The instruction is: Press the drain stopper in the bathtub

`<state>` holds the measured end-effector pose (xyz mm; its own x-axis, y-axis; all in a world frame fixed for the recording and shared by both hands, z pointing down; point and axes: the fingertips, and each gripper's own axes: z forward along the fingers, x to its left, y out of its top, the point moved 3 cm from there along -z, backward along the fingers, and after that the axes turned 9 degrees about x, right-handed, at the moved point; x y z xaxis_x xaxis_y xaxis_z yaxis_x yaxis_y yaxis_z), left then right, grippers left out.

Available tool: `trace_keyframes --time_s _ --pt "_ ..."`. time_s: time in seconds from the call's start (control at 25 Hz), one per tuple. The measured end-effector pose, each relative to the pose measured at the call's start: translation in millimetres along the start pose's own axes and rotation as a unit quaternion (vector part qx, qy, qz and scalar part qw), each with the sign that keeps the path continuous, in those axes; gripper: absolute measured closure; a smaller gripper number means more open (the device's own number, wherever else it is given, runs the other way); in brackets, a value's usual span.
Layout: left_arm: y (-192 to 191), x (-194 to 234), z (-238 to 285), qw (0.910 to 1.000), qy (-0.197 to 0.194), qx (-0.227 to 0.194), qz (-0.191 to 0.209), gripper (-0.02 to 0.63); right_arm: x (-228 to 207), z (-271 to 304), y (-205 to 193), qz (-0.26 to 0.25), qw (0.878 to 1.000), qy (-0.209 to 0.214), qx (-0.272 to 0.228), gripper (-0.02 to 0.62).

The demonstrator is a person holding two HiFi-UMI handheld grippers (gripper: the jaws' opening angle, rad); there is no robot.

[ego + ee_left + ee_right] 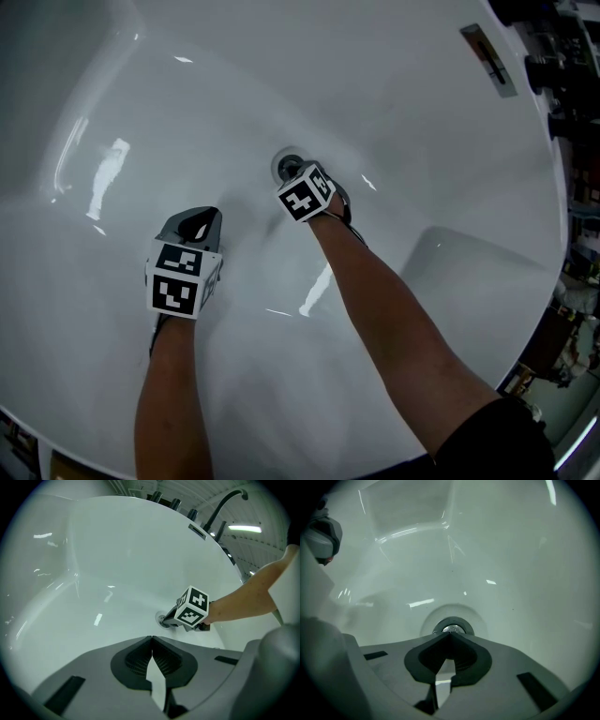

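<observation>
A white bathtub [403,112] fills the scene, seen from above, its glossy surface carrying streaks of reflected light. The round metal drain stopper [452,628] sits in the tub floor near the middle of the head view, in a shallow circular dip. The right gripper [294,174], held on a bare forearm [394,319] that reaches in from the near right, points down at the stopper. Its two dark jaws are closed with their tips meeting and nothing between them, and those tips lie right at the stopper's near edge. Whether they actually touch the metal cannot be told. The gripper's black-and-white marker cube [306,192] sits just behind the jaws. The left gripper [201,218] is held to the near left of the drain, apart from it, over bare tub floor. Its jaws are also closed tip to tip and hold nothing. From the left gripper's view, a black curved faucet [225,503] and several dark knobs [176,503] stand along the far rim of the tub. A narrow label [488,59] lies on the far right rim.
</observation>
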<state>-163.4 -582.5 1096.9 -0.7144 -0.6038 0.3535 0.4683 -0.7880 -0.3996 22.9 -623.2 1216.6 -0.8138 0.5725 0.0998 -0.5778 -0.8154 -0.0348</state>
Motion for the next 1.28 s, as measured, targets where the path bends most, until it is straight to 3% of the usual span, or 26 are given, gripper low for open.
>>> trace_keyframes --time_s 0.28,0.48,0.68,0.92,1.28 --pt "-5.0 -11.8 -20.2 0.9998 -0.004 0.013 0.018 0.594 4.3 -26.1 -17.6 0.002 1.000 0.006 -0.029 0.580" --pt "26.4 -25.3 -45.9 0.9998 -0.002 -0.018 0.011 0.594 -7.3 -62.3 -29.5 0.047 0.997 0.022 -0.059 0.580" --pt "49.9 -52.4 -110.9 0.9982 0.003 -0.060 0.003 0.594 13.7 -131.8 -43.1 0.085 0.989 0.062 -0.107 0.581" --pt "65.6 -105.0 -206.1 0.9957 0.009 -0.092 0.001 0.594 29.2 -241.8 -72.1 0.157 0.972 0.086 -0.156 0.581" --pt "72.1 -201.0 -360.2 0.9882 0.042 -0.145 -0.023 0.594 64.4 -467.6 -105.7 0.142 0.947 0.110 -0.266 0.581"
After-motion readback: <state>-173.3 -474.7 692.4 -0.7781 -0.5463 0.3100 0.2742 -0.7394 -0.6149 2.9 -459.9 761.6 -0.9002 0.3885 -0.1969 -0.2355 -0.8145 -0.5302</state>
